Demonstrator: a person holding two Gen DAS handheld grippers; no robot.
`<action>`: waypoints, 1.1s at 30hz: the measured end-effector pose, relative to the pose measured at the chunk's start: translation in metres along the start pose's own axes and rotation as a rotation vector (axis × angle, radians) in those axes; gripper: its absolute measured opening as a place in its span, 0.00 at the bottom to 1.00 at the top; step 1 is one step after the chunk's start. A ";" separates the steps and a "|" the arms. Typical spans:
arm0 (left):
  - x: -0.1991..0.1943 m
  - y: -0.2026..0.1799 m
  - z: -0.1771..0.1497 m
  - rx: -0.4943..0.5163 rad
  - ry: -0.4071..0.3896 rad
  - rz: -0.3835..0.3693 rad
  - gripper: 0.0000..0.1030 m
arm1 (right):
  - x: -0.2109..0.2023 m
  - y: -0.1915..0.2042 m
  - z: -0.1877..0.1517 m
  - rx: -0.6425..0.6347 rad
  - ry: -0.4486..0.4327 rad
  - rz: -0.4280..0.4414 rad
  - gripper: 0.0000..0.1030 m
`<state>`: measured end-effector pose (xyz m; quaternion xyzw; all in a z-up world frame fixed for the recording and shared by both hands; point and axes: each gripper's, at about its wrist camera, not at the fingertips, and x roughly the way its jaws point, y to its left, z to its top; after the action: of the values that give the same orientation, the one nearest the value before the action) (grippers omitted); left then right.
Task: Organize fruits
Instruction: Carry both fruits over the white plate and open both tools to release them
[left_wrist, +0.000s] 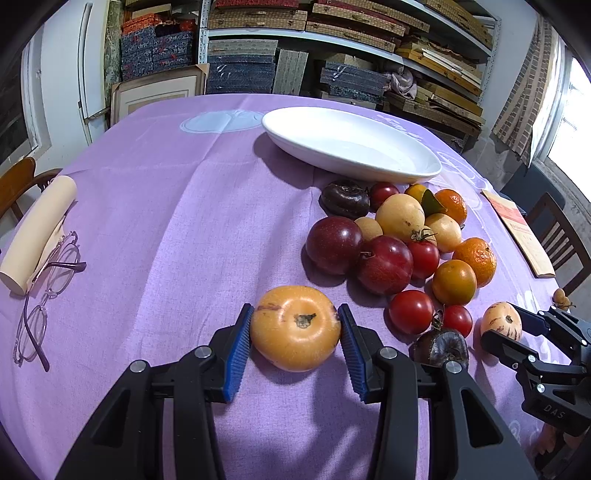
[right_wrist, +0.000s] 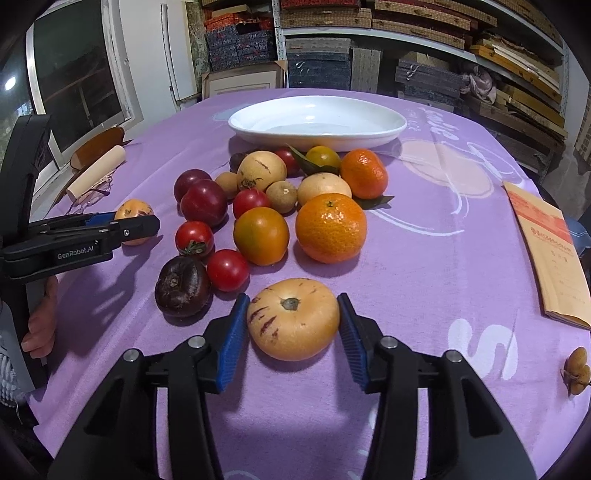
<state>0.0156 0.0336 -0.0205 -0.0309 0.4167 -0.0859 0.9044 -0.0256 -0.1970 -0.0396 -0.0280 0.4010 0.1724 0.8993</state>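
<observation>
Your left tool (left_wrist: 295, 328) brackets an orange-yellow pepino melon (left_wrist: 295, 328) on the purple-clothed bench (left_wrist: 166, 184). Both blue pads (left_wrist: 236, 354) sit right at its sides, the left one touching; whether the right one presses the skin, you cannot tell. The fruit rests on the cloth with its stem scar facing up toward the camera, and its wider axis runs left to right between the pads.

Your right tool (right_wrist: 293, 325) frames a paler, purple-streaked pepino melon (right_wrist: 293, 319), jaws at medium width with a thin gap on each side. This fruit also lies stem scar up, broadest across the jaws.

Between the two fruits and beyond them is the loose heap: dark plums (right_wrist: 203, 201), cherry tomatoes (right_wrist: 227, 269), mandarins (right_wrist: 330, 227), and a shrivelled dark fruit (right_wrist: 183, 286) just left of the right tool. The white oval dish (right_wrist: 317, 122) stands at the far side of the heap, long axis left to right. Spectacles (left_wrist: 44, 291) and a cream roll (left_wrist: 37, 232) lie at the far left edge, a brown booklet (right_wrist: 546, 251) at the right.
</observation>
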 end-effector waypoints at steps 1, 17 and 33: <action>0.000 0.000 0.000 -0.001 0.001 -0.004 0.45 | -0.001 0.000 0.000 -0.002 -0.008 0.001 0.46; -0.006 -0.001 0.008 0.000 -0.031 -0.004 0.45 | -0.008 0.001 -0.001 -0.018 -0.025 -0.004 0.45; 0.036 -0.047 0.154 0.115 -0.121 0.028 0.45 | 0.022 -0.051 0.171 -0.037 -0.122 -0.073 0.45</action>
<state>0.1492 -0.0221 0.0588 0.0216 0.3561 -0.0950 0.9293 0.1263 -0.2059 0.0558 -0.0487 0.3407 0.1481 0.9271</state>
